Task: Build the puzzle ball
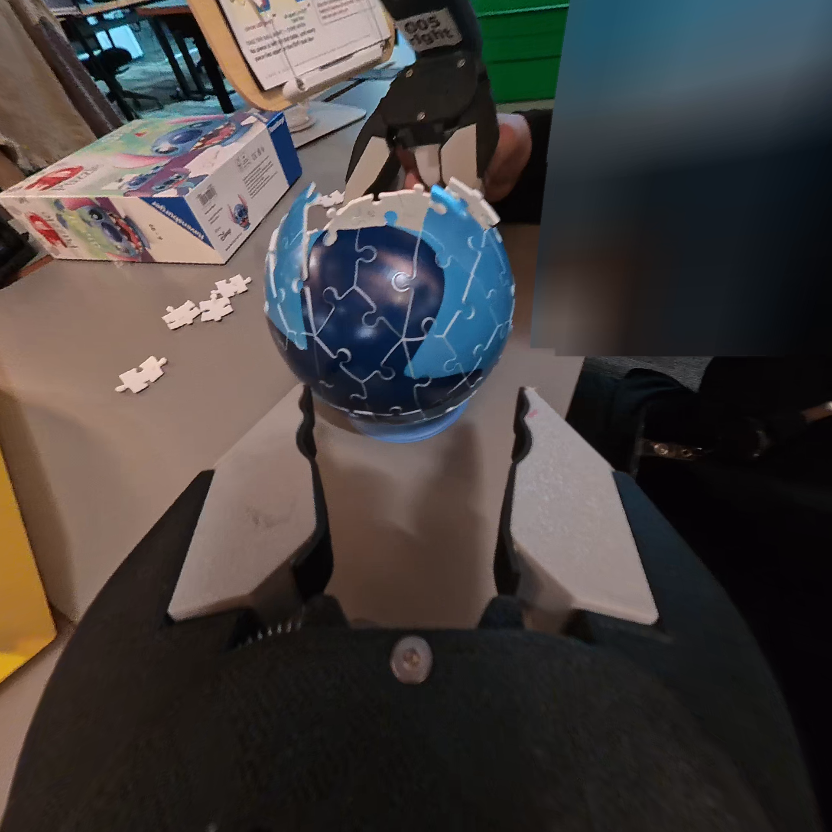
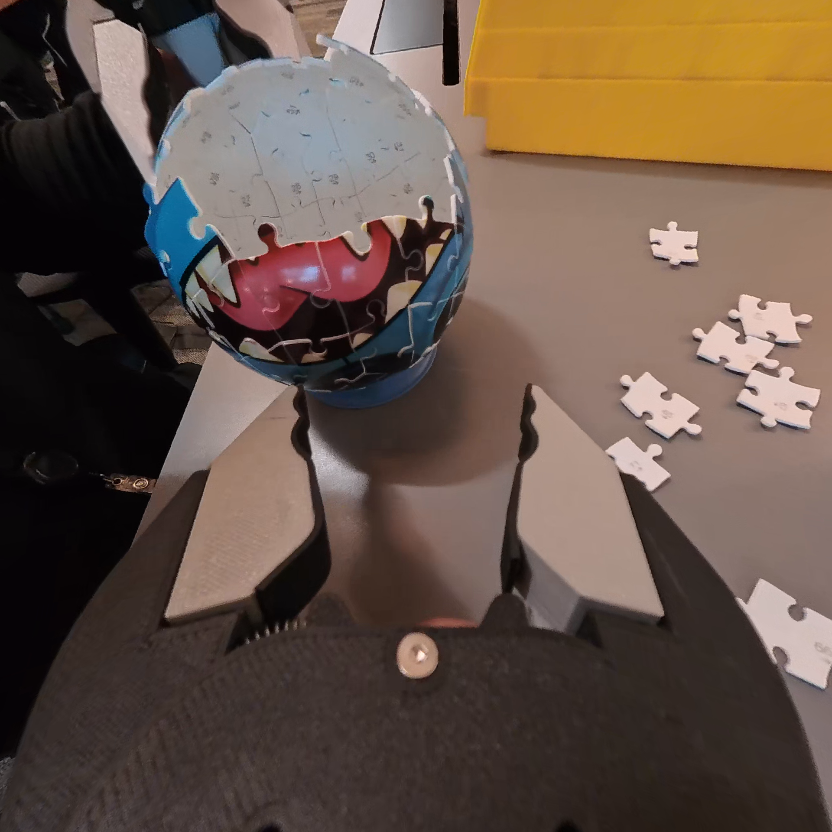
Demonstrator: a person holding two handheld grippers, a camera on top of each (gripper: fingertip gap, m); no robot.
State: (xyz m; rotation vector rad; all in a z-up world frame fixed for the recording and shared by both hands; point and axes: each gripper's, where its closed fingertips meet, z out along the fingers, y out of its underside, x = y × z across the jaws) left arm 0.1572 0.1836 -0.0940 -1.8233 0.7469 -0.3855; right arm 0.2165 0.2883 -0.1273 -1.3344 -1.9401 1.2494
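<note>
The puzzle ball stands part-built on a blue ring stand on the grey table. In the left wrist view it shows dark and light blue pieces with a jagged open top. In the right wrist view the ball has a large gap facing me, showing the white backs of the far pieces above a pink tongue and teeth. My left gripper is open and empty just in front of the stand. My right gripper is open and empty on the opposite side, and also shows behind the ball.
Several loose white pieces lie right of the ball, and also show in the left wrist view. The puzzle box and an instruction sheet on a stand are beyond. A yellow bin stands at the table's far side. A person's dark sleeve is at the table edge.
</note>
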